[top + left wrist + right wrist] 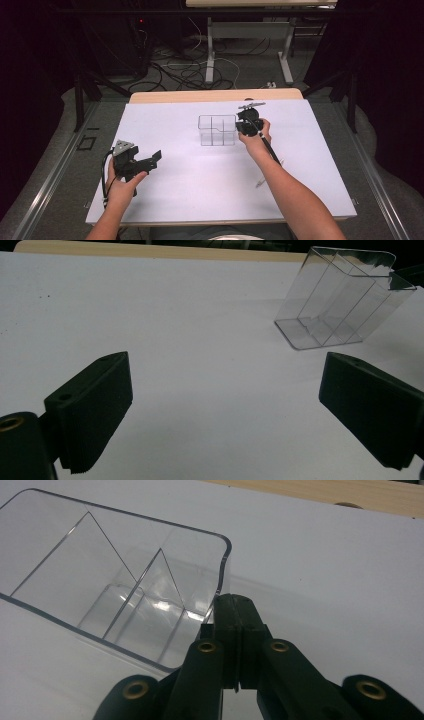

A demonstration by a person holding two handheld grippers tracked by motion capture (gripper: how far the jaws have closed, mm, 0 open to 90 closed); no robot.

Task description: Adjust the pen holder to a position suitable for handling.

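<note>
A clear plastic container (216,130) with inner dividers stands empty near the middle of the white table (200,190). My right gripper (248,122) sits at its right end, jaws pressed together on the container's end wall. In the right gripper view the shut right gripper (233,611) pinches the rim of the container (100,580) near a corner. My left gripper (150,159) rests open near the table's left side, well apart from the container. In the left gripper view the left gripper (225,385) has nothing between its jaws, and the container (340,305) lies far off at the upper right.
A wooden strip (215,95) runs along the table's far edge. Beyond it are floor cables (185,72) and the legs of another table (210,50). Dark frame bars (80,95) stand at both sides.
</note>
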